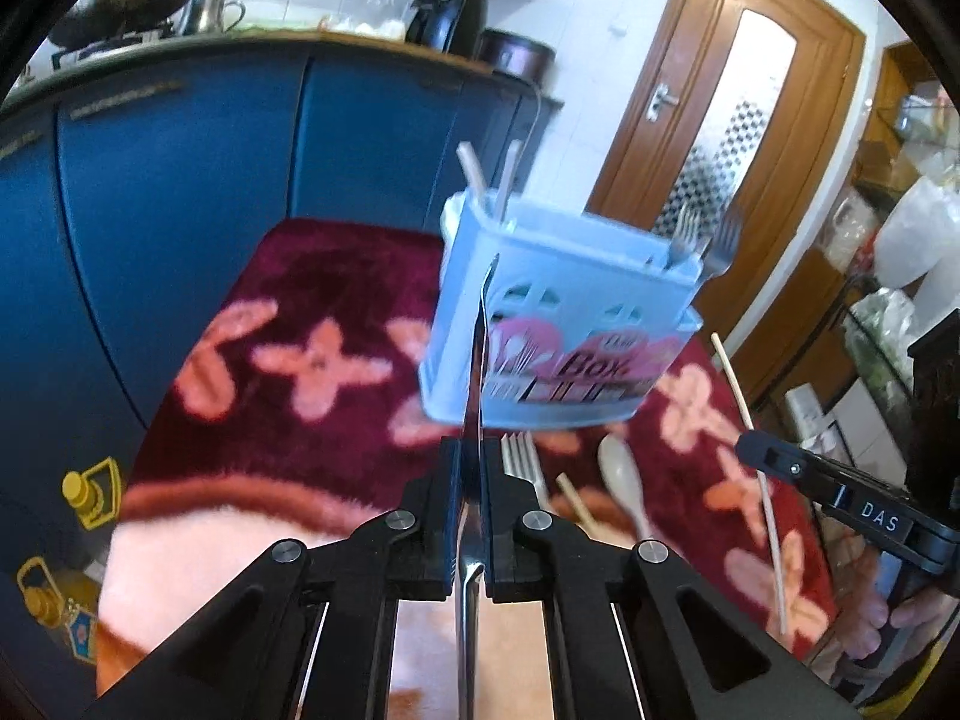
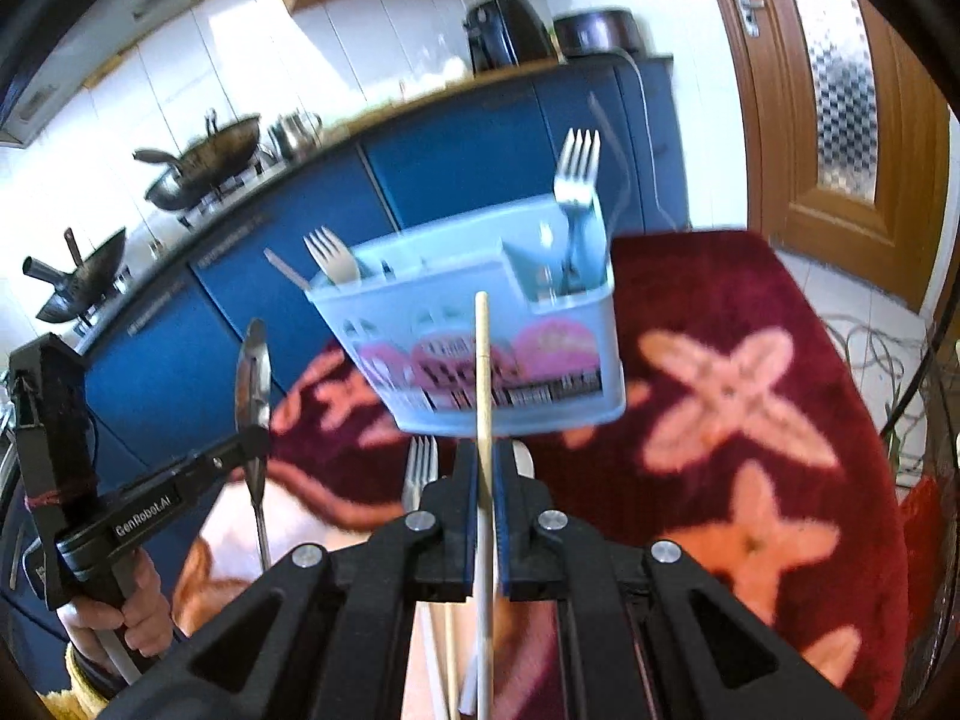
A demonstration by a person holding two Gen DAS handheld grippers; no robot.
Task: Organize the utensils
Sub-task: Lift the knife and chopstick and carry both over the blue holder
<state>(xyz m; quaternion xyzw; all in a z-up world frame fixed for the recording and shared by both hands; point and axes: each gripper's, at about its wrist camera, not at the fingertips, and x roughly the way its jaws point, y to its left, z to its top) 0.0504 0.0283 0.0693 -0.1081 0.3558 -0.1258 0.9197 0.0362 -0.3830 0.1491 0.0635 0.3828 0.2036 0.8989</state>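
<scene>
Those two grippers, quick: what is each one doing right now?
Left gripper: closed on a metal spoon.
Right gripper: closed on a pale chopstick.

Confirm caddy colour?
Light blue caddy with a pink label on its front, clearest in the right wrist view.

- Left gripper (image 1: 474, 480): matte black linkage arms, round silver screws at the pivots, blue pads lining the jaws.
- Right gripper (image 2: 492, 480): the same black build, silver screws, blue pads.
- White lettering along their sides: "GenRobot.AI" on one, "DAS" on the other.
- A hand (image 2: 129, 618) wraps a black handle.
</scene>
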